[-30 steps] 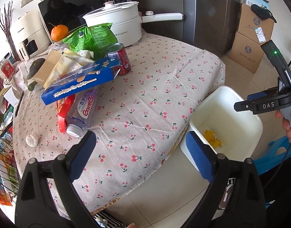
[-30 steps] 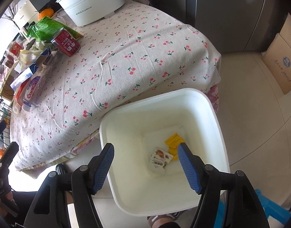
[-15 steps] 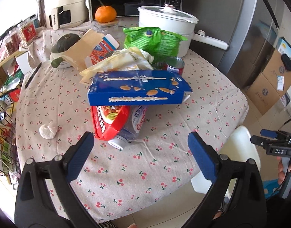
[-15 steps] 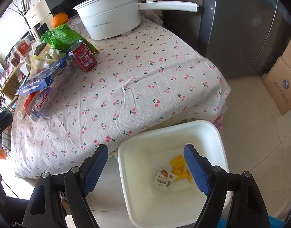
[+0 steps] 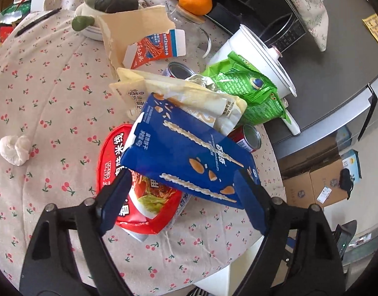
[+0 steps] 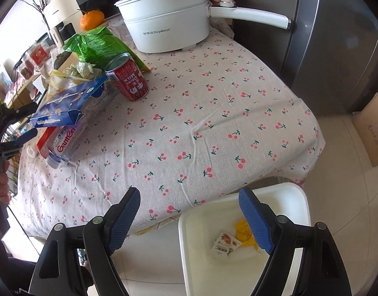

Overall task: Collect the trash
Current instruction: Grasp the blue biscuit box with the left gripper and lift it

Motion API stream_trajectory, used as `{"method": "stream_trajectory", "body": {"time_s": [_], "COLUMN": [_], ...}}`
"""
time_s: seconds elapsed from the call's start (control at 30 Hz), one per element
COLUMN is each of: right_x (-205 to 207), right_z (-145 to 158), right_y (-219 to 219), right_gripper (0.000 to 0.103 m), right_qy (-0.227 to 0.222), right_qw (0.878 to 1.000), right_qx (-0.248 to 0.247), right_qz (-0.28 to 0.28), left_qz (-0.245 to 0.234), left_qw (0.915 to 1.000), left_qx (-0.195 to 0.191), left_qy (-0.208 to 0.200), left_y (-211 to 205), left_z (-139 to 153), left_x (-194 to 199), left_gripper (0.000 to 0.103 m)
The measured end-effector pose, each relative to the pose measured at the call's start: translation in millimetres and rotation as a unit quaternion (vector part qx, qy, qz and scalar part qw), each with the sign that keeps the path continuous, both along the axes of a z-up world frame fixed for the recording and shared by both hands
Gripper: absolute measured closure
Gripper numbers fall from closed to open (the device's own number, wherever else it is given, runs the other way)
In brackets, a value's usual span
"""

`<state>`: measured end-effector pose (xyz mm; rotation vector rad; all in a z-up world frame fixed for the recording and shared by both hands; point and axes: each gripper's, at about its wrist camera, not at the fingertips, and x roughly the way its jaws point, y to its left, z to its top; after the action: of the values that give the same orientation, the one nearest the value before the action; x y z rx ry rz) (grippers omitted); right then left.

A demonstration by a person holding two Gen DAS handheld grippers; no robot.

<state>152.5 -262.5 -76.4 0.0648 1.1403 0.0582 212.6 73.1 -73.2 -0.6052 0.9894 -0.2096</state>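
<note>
A trash pile lies on the cherry-print tablecloth (image 5: pixel 53 93): a blue biscuit box (image 5: pixel 189 157) on top, a red noodle packet (image 5: pixel 139 197), a cream bag (image 5: pixel 184 96), a green bag (image 5: pixel 248 91), a red can (image 5: pixel 248 138). My left gripper (image 5: pixel 184 197) is open, its fingers either side of the blue box's near end. My right gripper (image 6: pixel 189 222) is open and empty over the table edge, beside the white bin (image 6: pixel 238 266) holding a wrapper (image 6: pixel 226 244). The blue box (image 6: pixel 68 106), the can (image 6: pixel 127 81) and a clear bottle (image 6: pixel 63 145) also show there.
A white pot (image 6: pixel 164 24) with a long handle stands at the table's back. An orange (image 5: pixel 195 0), a dark squash (image 5: pixel 116 1), a torn carton (image 5: pixel 139 37) and a white crumpled wad (image 5: pixel 15 146) are on the table. Cardboard boxes (image 5: pixel 317 185) sit on the floor.
My left gripper has swung from the bin side to the trash pile and closed in on the blue box. My right gripper has lifted away from over the bin toward the table edge.
</note>
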Motion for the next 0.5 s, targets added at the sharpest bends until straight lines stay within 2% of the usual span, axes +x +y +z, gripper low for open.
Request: {"method": "stream_trajectory", "body": {"time_s": [0.13,0.23,0.27,0.33,0.43,0.5], "right_x": [2.6,1.0,0.2,-1.2,-2.9,-3.2], "right_z": [-4.9,-6.6,-6.6,-6.2,-4.0,-1.1], "right_y": [2.7,3.3,3.3,1.9,-1.7,-5.0], "right_gripper": [0.019,0.019,0.019,0.019,0.019,0.019], "right_qy": [0.008,0.010,0.010,0.011,0.008,0.005], "right_qw": [1.000,1.000,1.000,1.000,1.000,1.000], "right_qx": [0.004,0.003,0.002,0.001,0.002,0.003], "right_qz": [-0.002,0.001,0.001,0.001,-0.002,-0.007], "left_qz": [0.030,0.036,0.034,0.025,0.003,-0.016], "left_qw": [0.9989,0.9979,0.9973,0.9967,0.9973,0.9973], "left_qx": [-0.036,-0.054,-0.065,-0.077,-0.073,-0.067], "left_qy": [0.011,0.005,0.006,0.007,-0.007,-0.025], "left_y": [7.5,10.5,12.1,10.2,1.8,-4.5], "left_z": [-11.3,-13.4,-14.2,-14.0,-3.3,9.2], "left_x": [5.9,7.0,7.3,6.1,1.3,-4.6], "left_gripper": [0.038,0.054,0.060,0.064,0.070,0.078]}}
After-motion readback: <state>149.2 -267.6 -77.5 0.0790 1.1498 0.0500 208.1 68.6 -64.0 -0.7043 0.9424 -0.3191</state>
